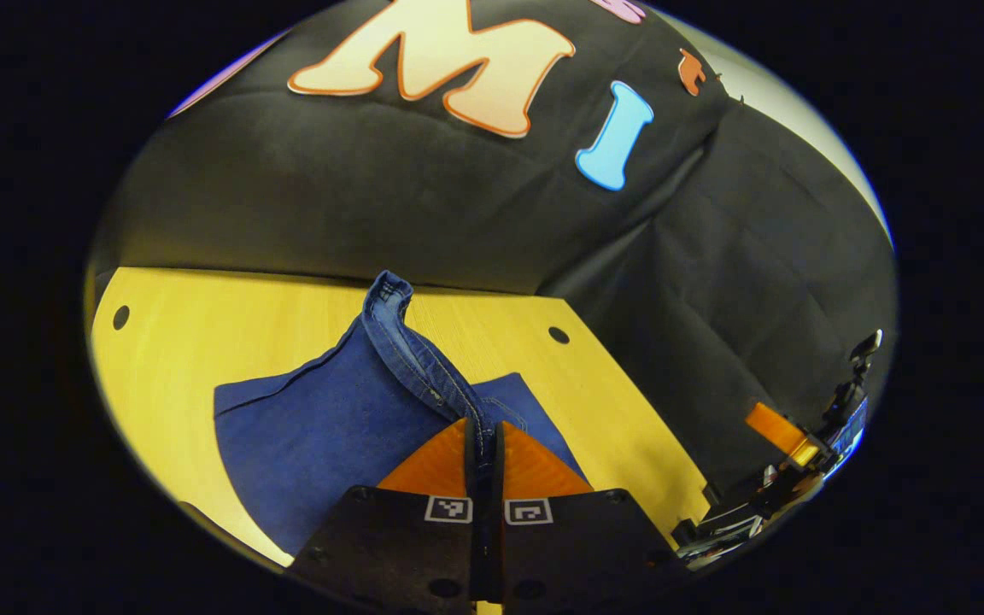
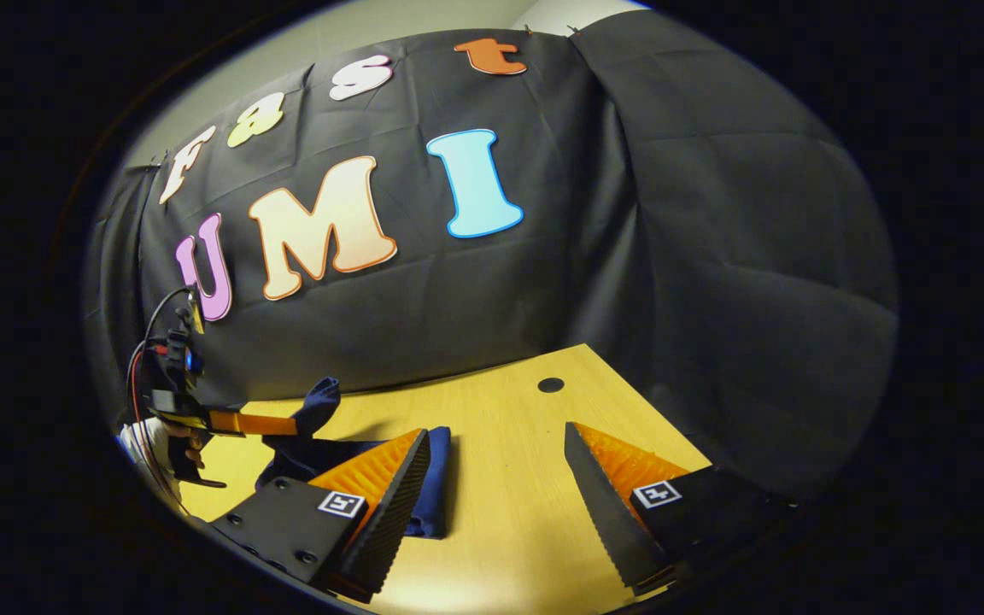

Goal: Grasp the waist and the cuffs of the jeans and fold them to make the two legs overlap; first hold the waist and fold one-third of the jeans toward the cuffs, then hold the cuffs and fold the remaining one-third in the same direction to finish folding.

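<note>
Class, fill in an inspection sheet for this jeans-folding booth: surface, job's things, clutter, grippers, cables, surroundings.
Surface: yellow wooden table with round holes.
Job's things: blue jeans lying on the table, one seamed edge lifted off it.
Clutter: nothing seen.
Grippers: left gripper shut on the jeans' lifted edge; right gripper open above bare table beside the jeans, holding nothing.
Cables: red and black wires on the left gripper, in the right gripper view.
Surroundings: black cloth wall behind the table.

Jeans lie on the table, a strip of them rising into the left gripper; the right gripper sits beside them, above bare tabletop.
</note>
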Demonstrator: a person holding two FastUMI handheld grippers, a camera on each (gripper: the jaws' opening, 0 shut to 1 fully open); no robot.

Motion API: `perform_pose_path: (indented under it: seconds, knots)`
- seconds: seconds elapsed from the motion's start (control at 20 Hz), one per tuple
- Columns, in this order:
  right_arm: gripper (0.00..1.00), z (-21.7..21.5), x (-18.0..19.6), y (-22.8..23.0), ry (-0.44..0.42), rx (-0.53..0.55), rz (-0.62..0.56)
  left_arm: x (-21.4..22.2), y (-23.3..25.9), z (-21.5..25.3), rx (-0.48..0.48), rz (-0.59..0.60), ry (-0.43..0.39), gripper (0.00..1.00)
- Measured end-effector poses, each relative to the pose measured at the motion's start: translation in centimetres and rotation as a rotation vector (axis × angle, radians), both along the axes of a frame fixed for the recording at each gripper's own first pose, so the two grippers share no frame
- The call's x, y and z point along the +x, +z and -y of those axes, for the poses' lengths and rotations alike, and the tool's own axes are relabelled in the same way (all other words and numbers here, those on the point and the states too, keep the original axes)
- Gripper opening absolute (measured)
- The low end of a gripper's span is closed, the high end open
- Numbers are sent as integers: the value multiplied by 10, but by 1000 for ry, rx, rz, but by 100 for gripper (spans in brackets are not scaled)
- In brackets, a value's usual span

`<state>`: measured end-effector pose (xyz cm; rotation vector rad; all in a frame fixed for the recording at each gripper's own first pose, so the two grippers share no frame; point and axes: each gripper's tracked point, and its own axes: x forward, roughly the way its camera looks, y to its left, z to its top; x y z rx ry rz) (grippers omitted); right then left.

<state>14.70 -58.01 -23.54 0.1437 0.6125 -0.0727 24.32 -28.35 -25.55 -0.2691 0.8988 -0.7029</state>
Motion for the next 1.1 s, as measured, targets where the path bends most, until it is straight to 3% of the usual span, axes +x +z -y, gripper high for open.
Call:
perform_pose_path:
  seconds: [0.15, 0.35, 0.45, 0.55, 0.7, 0.8, 0.85, 0.9, 1.1]
  knots:
    - [98, 12, -4, -2, 3, -9, -10, -14, -34, 15, 40, -51, -2, 0]
    - [98, 13, -4, -8, 36, 0, -22, -22, -65, 18, 74, -90, 55, 0]
    - [98, 5, 0, -8, 66, 14, -16, -22, -61, 20, 62, -65, 84, 0]
    - [98, -8, 5, -2, 97, 29, 2, -26, -41, 24, 34, -2, 83, 8]
    - [98, -44, 16, 21, 137, 41, 82, -34, 6, 7, 34, 155, 94, 92]
    - [98, -76, 15, 42, 164, 45, 148, -35, 37, -20, 85, 288, 138, 94]
    - [98, -93, 12, 55, 175, 45, 187, -40, 54, -41, 105, 354, 169, 89]
    - [98, -111, 10, 69, 185, 45, 225, -48, 76, -65, 122, 410, 205, 95]
    - [98, -173, -9, 125, 194, 52, 375, -72, 133, -146, 182, 541, 328, 94]
